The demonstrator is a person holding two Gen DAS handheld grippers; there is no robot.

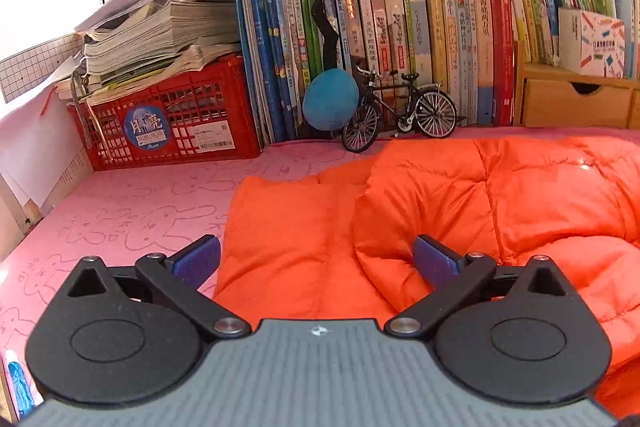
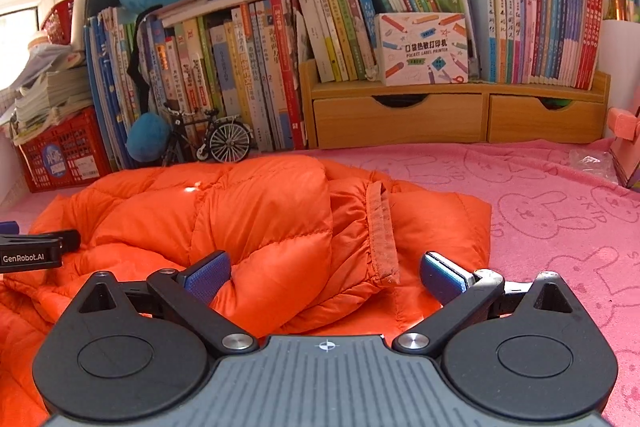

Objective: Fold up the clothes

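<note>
An orange quilted puffer jacket (image 1: 460, 203) lies bunched on the pink bunny-print cloth (image 1: 132, 211). My left gripper (image 1: 316, 259) is open over the jacket's left part; its right pad presses into a puffy fold and its left pad hangs over the jacket's edge. In the right wrist view the same jacket (image 2: 248, 219) spreads left of centre, with a worn cuff strip (image 2: 382, 239) running down a folded sleeve. My right gripper (image 2: 326, 275) stands open with that sleeve end between its pads, not clamped. The left gripper's body (image 2: 32, 251) shows at the far left edge.
Behind the jacket stand a row of books (image 1: 400, 27), a model bicycle (image 1: 400, 111), a blue plush ball (image 1: 330, 99) and a red crate (image 1: 168, 119) stacked with papers. A wooden drawer shelf (image 2: 452, 115) lines the back right. Pink cloth (image 2: 560, 227) lies bare to the right.
</note>
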